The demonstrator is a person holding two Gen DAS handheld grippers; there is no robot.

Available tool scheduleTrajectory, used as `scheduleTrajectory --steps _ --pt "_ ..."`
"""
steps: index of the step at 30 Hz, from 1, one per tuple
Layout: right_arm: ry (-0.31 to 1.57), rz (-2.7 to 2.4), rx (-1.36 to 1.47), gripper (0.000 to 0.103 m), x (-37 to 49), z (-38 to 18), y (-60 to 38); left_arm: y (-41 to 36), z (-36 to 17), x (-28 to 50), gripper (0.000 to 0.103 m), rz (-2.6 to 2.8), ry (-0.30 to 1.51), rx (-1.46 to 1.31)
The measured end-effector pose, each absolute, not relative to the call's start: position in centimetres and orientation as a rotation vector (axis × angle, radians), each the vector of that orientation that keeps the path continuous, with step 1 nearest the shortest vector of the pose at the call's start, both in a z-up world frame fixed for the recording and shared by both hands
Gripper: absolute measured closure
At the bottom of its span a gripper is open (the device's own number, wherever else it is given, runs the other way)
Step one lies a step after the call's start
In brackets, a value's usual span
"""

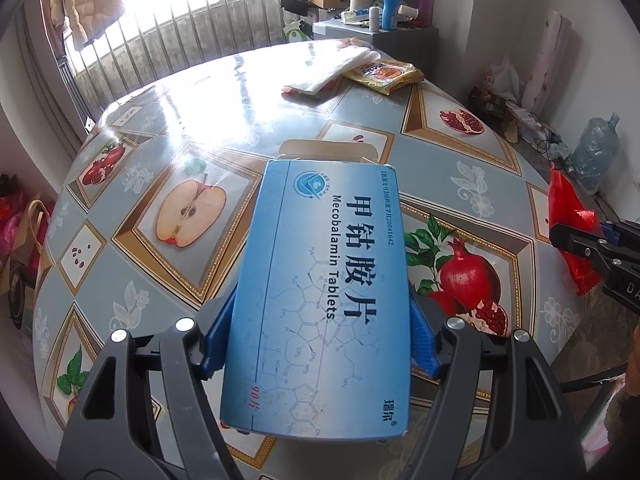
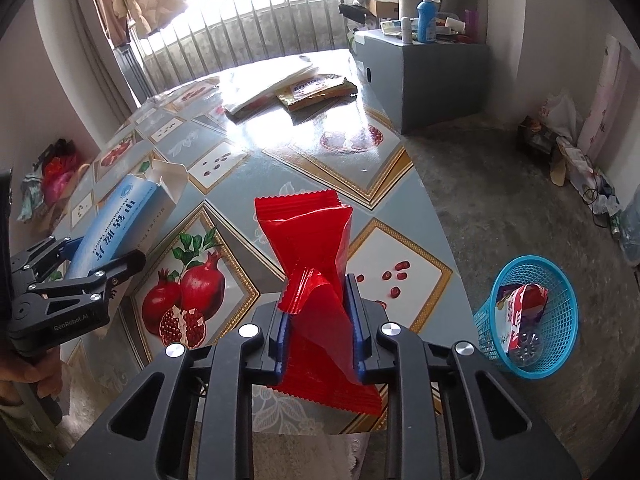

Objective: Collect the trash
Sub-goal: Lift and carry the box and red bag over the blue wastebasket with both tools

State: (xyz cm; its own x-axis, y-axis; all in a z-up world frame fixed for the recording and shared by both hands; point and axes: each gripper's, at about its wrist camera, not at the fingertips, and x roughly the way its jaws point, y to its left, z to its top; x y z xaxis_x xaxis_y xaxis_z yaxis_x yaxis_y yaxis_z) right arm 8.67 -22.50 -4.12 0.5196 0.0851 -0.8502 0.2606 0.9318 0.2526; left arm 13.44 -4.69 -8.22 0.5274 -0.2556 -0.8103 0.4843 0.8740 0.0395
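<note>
red wrapper [image 2: 310, 264], one, twisted and crumpled, clamped between blue pads [image 2: 356, 332] of right gripper [image 2: 320, 344], standing up over near table edge. pills box [image 1: 320, 300], one, blue, lettered "mecobalamin tablets", far flap open, pinched by its long sides in left gripper [image 1: 320, 328], fingers wide apart on it, held just above table [image 1: 224, 128]. both grippers tilted steeply down toward fruit-patterned tabletop. in right wrist view, left gripper at 9 o'clock, box slanting up toward 10 o'clock, a hand [image 2: 28, 380] wrapped on its handle at 8 o'clock. in left wrist view, right gripper at 3 o'clock with wrapper sticking up from it. blue basket [image 2: 532, 320], one, on floor at 4 o'clock in right wrist view, tipped, holding one red-and-white packet [image 2: 520, 308]. farther across table toward 12 o'clock, one yellow packet [image 2: 316, 90] lying flat, touching one white folded cloth [image 2: 264, 88] beside it. beyond, one grey cabinet [image 2: 420, 76] with one blue bottle [image 2: 427, 20] on top.
</note>
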Motion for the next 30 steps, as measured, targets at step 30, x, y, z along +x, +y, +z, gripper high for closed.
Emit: scheduleTrajectory --steps 30 --pt "0.836 -0.398 0.463 0.083 2.6 2.1 -31.6 -9.4 -1.6 12.8 0.035 -0.697 0.764 0.232"
